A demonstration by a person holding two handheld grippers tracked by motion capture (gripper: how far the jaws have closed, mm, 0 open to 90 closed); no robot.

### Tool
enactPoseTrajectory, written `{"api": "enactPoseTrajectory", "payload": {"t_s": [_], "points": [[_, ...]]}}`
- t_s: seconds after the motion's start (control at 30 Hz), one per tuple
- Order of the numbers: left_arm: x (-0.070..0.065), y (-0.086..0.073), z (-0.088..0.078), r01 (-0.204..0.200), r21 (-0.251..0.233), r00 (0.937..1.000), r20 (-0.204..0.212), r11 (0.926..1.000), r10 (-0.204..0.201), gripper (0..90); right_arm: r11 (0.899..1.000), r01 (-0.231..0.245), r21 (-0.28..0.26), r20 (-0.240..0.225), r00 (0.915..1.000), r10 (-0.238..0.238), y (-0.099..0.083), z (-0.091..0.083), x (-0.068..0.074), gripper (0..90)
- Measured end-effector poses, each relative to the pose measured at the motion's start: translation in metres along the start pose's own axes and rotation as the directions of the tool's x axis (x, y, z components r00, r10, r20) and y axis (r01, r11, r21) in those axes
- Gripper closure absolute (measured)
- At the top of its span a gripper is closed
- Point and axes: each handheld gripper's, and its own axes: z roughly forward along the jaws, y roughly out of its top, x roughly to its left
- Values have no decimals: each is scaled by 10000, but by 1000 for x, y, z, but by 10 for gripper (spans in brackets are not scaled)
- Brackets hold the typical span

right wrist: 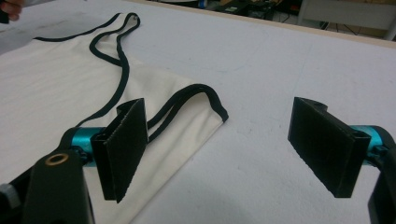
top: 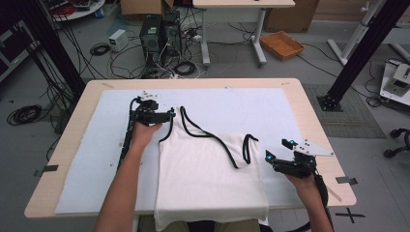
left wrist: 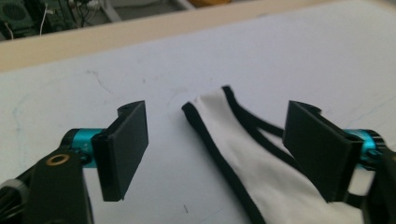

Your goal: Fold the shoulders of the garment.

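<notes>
A white tank top [top: 208, 174] with black trim lies flat on the white mat [top: 270, 106], its hem hanging over the table's near edge. My left gripper [top: 168, 116] is at the top of the garment's left shoulder strap [top: 186, 121]. In the left gripper view the left gripper [left wrist: 217, 109] stands open, and the strap end [left wrist: 205, 112] lies between its jaws with neither pad touching it. My right gripper [top: 267, 157] rests open just right of the right strap [top: 249, 145]. In the right gripper view the right gripper [right wrist: 219, 105] has that strap loop [right wrist: 201, 93] near its left jaw.
The mat covers most of the wooden table [top: 309, 121]. Behind the table, the floor holds computer towers [top: 159, 34], tangled cables [top: 121, 58] and a wicker tray [top: 282, 44]. Black frame posts [top: 360, 53] stand on both sides.
</notes>
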Motion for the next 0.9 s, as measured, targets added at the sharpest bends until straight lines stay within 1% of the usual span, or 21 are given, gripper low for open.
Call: {"api": "enactPoseTrajectory", "payload": {"t_s": [0.03, 0.1, 0.13, 0.2, 0.23, 0.27, 0.3, 0.33, 0.4, 0.43, 0.47, 0.5, 0.53, 0.57, 0.6, 0.67, 0.73, 0.8, 0.87, 0.9], "points": [[-3, -2, 9, -125, 287, 9999, -66, 9995, 126, 269, 10000, -25, 33, 13, 10000, 25, 0, 0, 0, 200], [-5, -3, 18, -213, 645, 9998, 17, 9977, 212, 310, 10000, 20, 86, -58, 10000, -19, -1, 1, 1, 200], [-7, -3, 22, -206, 785, 9998, -1, 9967, 207, 328, 9999, 75, 96, -58, 10000, -74, -1, 1, 1, 200], [-10, -4, 27, -361, 980, 9992, -145, 9945, 377, 343, 9999, 75, 123, -83, 9999, -74, -2, 0, 1, 200], [-11, -4, 29, -382, 1142, 9991, -161, 9927, 403, 359, 9999, 46, 101, -80, 10000, -45, -2, 0, 1, 200], [-11, -5, 32, -328, 1385, 9994, -73, 9898, 341, 360, 10000, 36, 86, -72, 10000, -35, -2, -1, 0, 200], [-11, -6, 34, -302, 1504, 9994, -112, 9882, 322, 360, 9999, -33, 96, -48, 10000, 33, -3, -2, 0, 200], [-12, -6, 35, -370, 1530, 9991, -152, 9875, 398, 366, 10000, -38, 64, -27, 10000, 38, -3, -3, -1, 200], [-12, -6, 35, -264, 1517, 9992, -244, 9881, 304, 377, 10000, -65, 43, -12, 10000, 65, -4, -4, -2, 200], [-12, -6, 34, -302, 1528, 9992, -207, 9878, 338, 399, 10000, -76, 56, 9, 10000, 75, -4, -5, -2, 200], [-10, -5, 32, -314, 1555, 9994, -117, 9873, 337, 470, 10000, -91, 39, 14, 10000, 91, -4, -5, -3, 200], [-9, -5, 30, -354, 1591, 9994, 72, 9866, 347, 594, 9999, -114, 37, 25, 9999, 114, -4, -5, -3, 200], [-8, -5, 30, -356, 1594, 9993, 173, 9866, 333, 702, 9999, -101, 18, 25, 9999, 101, -4, -5, -4, 200], [-7, -6, 29, -334, 1564, 9991, 317, 9871, 288, 747, 9999, -103, 18, 27, 9999, 103, -4, -5, -4, 200], [-7, -6, 29, -247, 1528, 9986, 501, 9879, 172, 828, 9999, -113, 17, 28, 9999, 113, -4, -5, -4, 200], [-8, -7, 29, -322, 1496, 9985, 485, 9882, 252, 851, 9999, -114, 14, 23, 9999, 114, -4, -5, -3, 200], [-9, -7, 28, -344, 1347, 9977, 619, 9903, 262, 859, 9999, -111, 0, 4, 9999, 111, -4, -5, -3, 200], [-12, -9, 23, -431, 990, 9965, 757, 9942, 356, 861, 9999, -140, 25, -24, 9999, 140, -4, -5, -2, 200], [-13, -8, 17, -399, 508, 9947, 962, 9979, 349, 861, 9999, -107, -9, -25, 9999, 106, -4, -6, -2, 200], [-12, -8, 13, -321, 217, 9931, 1136, 9992, 295, 861, 9999, -151, 6, -31, 9999, 151, -4, -6, -2, 200]]}}
